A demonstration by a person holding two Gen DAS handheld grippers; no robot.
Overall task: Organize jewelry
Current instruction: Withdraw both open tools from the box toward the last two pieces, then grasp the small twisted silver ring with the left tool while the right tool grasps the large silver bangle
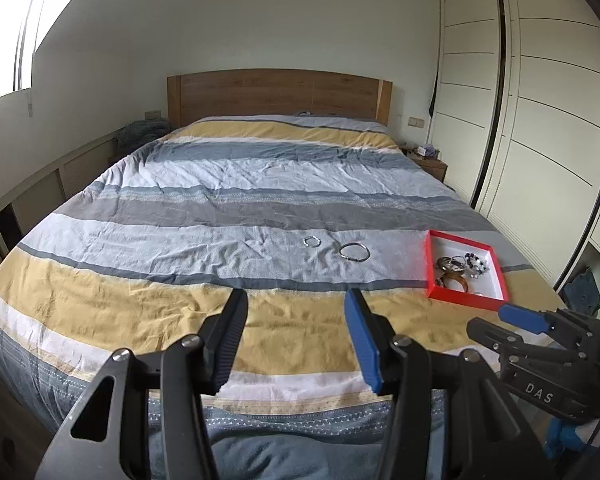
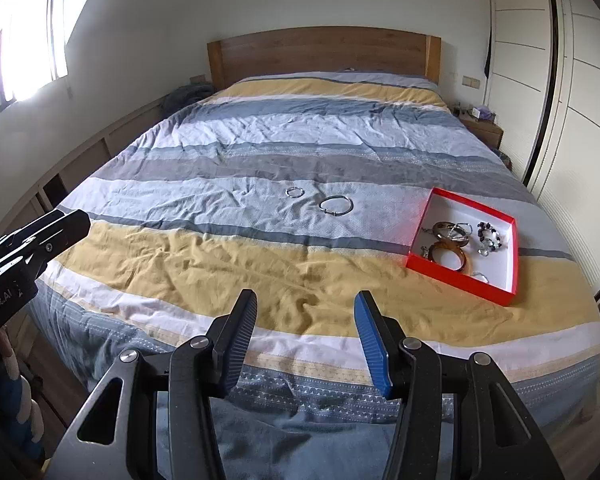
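Observation:
A red box (image 1: 431,264) (image 2: 420,224) with a white inside lies on the bed's right side. It holds several bracelets, among them a brown bangle (image 1: 456,282) (image 2: 448,256) and a beaded bracelet (image 1: 475,264) (image 2: 490,236). Two silver pieces lie loose on the bedcover to its left: a small ring-shaped piece (image 1: 311,241) (image 2: 295,192) and a larger silver bangle (image 1: 354,251) (image 2: 336,205). My left gripper (image 1: 296,300) is open and empty above the bed's foot. My right gripper (image 2: 306,302) is open and empty there too, well short of the jewelry.
The striped bedcover (image 1: 220,200) (image 2: 220,160) spreads over the whole bed, with a wooden headboard (image 1: 280,94) at the far end. A wardrobe (image 1: 540,120) stands on the right, a nightstand (image 1: 430,162) beside the bed. The other gripper shows at each view's edge.

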